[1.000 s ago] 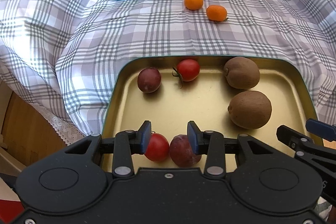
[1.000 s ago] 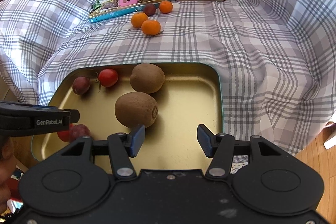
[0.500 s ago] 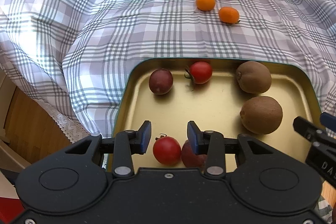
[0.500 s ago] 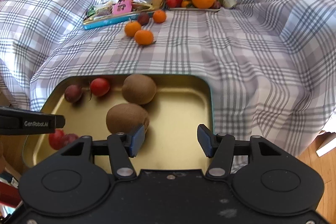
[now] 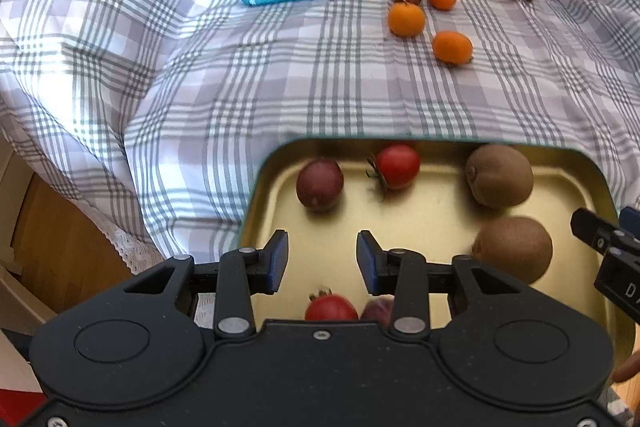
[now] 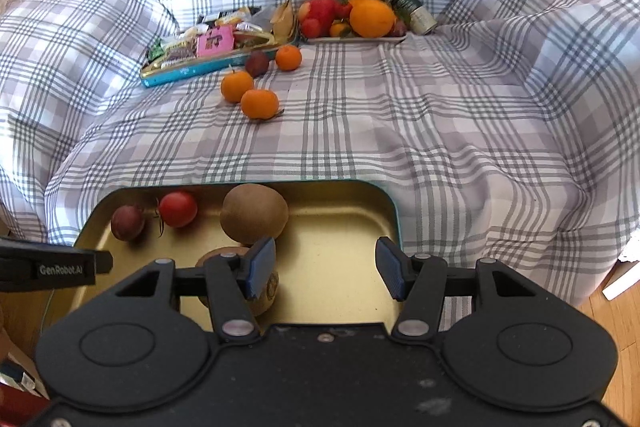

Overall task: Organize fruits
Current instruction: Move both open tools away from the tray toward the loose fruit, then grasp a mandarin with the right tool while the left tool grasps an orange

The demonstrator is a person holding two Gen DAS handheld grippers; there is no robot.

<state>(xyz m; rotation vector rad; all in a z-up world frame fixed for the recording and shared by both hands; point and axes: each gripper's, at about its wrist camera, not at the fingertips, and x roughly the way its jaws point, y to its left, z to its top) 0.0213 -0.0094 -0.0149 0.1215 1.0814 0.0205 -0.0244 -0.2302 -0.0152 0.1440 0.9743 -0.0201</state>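
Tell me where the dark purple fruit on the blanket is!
In the right wrist view, the dark purple round fruit lies far back on the checked blanket, touching the blue snack tin, left of a small orange tangerine.

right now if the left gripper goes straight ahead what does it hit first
Probably nothing at once: the open left gripper points over bare gold tray, between the dark plum and the tomato. Depth is unclear.

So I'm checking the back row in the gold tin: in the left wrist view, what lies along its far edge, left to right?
Dark purple round plum → red stemmed tomato → brown fuzzy kiwi.
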